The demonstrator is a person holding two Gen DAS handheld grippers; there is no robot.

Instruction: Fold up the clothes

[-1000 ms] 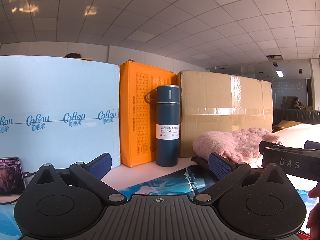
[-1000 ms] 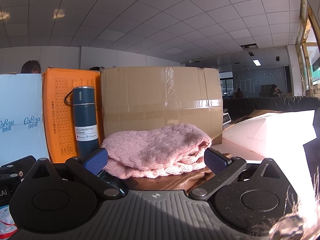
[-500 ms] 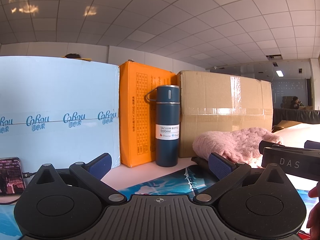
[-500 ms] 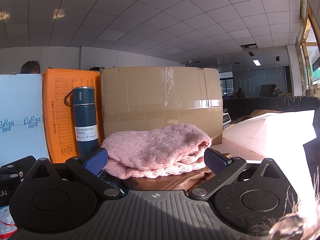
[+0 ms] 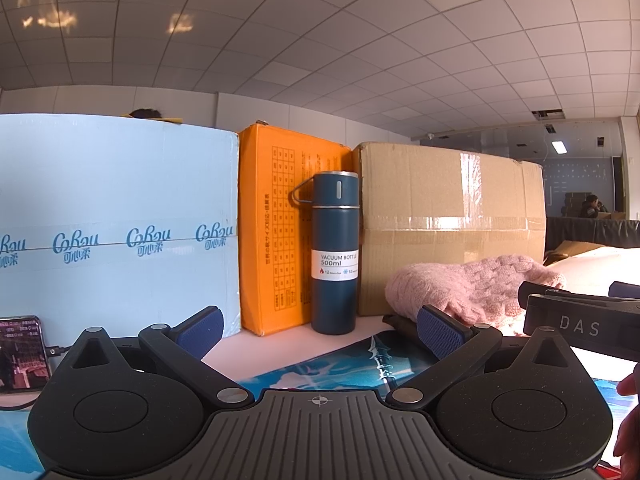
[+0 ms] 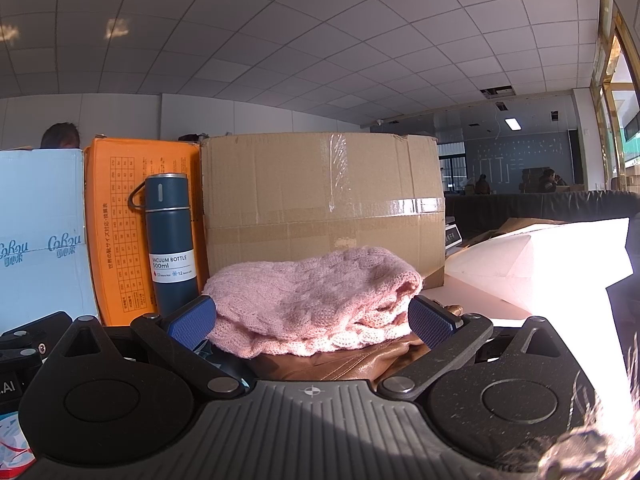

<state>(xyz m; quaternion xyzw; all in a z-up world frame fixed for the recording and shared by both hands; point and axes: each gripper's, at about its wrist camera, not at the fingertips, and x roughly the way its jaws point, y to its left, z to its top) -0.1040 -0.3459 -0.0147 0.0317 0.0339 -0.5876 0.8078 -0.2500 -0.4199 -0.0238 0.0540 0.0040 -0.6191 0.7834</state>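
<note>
Nothing has moved since a second ago; only the phone (image 5: 20, 354) screen at far left has changed. We hold the left hand-held gripper (image 5: 318, 330) and right hand-held gripper (image 6: 314, 318) wide open, empty. Our pink knit sweater (image 6: 316, 302) lies bunched on a brown garment (image 6: 344, 364) on the table (image 5: 280, 344), before the cardboard box (image 6: 320, 208). Folding hasn't started, we reckon; next comes reaching for an edge.

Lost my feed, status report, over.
Left gripper and right gripper open, empty. Pink knit sweater bunched on brown garment, untouched. Vacuum bottle stands left of the pile.
</note>
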